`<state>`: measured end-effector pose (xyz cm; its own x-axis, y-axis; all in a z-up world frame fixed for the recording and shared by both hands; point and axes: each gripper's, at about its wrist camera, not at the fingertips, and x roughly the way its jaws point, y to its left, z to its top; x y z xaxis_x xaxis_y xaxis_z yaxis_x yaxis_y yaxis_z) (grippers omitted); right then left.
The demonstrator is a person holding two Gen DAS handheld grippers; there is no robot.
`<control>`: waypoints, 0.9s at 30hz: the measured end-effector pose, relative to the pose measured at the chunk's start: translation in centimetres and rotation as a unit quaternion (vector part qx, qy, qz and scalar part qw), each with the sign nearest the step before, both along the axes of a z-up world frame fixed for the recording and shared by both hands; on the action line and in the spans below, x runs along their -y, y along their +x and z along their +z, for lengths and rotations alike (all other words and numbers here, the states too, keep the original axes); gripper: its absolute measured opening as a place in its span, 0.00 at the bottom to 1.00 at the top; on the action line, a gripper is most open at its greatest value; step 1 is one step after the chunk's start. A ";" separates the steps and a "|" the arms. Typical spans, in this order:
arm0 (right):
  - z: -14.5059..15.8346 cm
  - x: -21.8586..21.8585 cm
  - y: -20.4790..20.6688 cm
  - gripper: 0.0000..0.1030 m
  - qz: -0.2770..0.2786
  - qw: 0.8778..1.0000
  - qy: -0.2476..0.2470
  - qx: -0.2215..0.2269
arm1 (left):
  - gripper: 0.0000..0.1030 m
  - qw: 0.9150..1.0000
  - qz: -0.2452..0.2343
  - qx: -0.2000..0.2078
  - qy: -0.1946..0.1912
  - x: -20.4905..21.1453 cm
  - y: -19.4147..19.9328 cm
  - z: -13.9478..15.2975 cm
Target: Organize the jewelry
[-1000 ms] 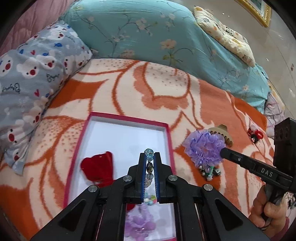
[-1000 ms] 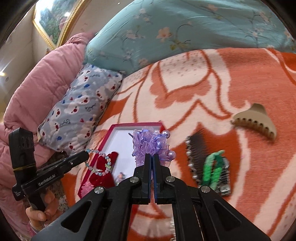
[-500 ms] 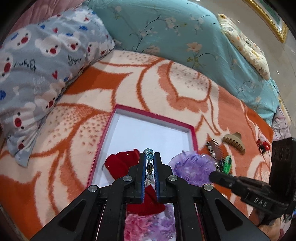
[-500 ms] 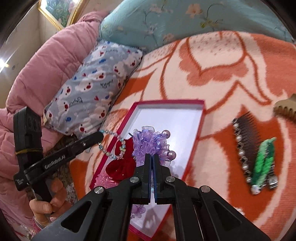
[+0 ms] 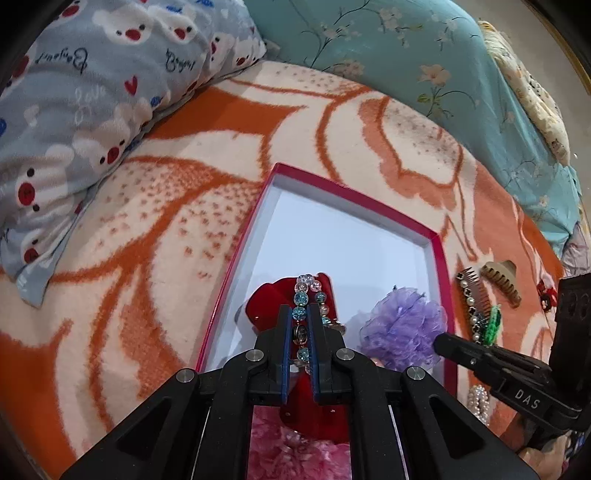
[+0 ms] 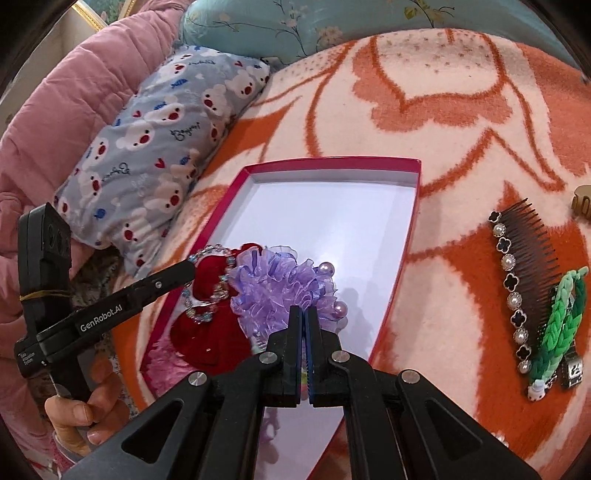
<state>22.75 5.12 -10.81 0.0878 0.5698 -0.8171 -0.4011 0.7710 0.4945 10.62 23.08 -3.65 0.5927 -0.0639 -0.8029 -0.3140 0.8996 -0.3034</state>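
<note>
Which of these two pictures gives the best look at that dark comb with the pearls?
The right wrist view: the comb lies large and unobstructed on the blanket, teeth and pearl row clear. In the left wrist view the comb is small and squeezed near the edge.

Beaded bracelet (image 5: 303, 295) and purple scrunchie (image 6: 280, 284) hang mid-frame above the white tray (image 6: 369, 206), perhaps touching red bow (image 5: 266, 306).

Bed covered by orange-and-cream floral blanket (image 5: 184, 229); bear-print pillow (image 6: 159, 147), teal floral duvet (image 5: 424, 66), pink quilt (image 6: 74, 92) behind; gilt picture frame (image 6: 88, 14) on wall.
</note>
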 end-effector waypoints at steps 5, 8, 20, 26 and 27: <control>-0.4 -0.3 0.2 0.01 0.003 1.000 -0.006 -0.003 | 0.07 1.000 0.003 -0.005 0.001 -0.1 0.2 -0.8; -0.6 -0.4 0.2 0.01 0.005 1.000 -0.007 -0.004 | 0.07 1.000 0.002 -0.006 0.005 0.1 0.2 -0.8; -0.6 -0.5 0.1 0.08 0.005 1.000 -0.004 -0.008 | 0.07 1.000 0.011 -0.016 0.017 0.3 -0.1 -0.5; 0.1 0.1 0.0 0.36 -0.004 1.000 0.008 -0.008 | 0.11 1.000 0.012 -0.015 0.021 0.5 -0.3 0.1; 0.2 0.2 0.0 0.36 -0.005 1.000 0.009 -0.007 | 0.12 1.000 0.012 -0.014 0.022 0.6 -0.4 0.2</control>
<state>22.73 4.94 -10.58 0.0832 0.5830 -0.8082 -0.3860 0.7665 0.5132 10.21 22.50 -3.42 0.5703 -0.0148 -0.8213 -0.3429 0.9043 -0.2543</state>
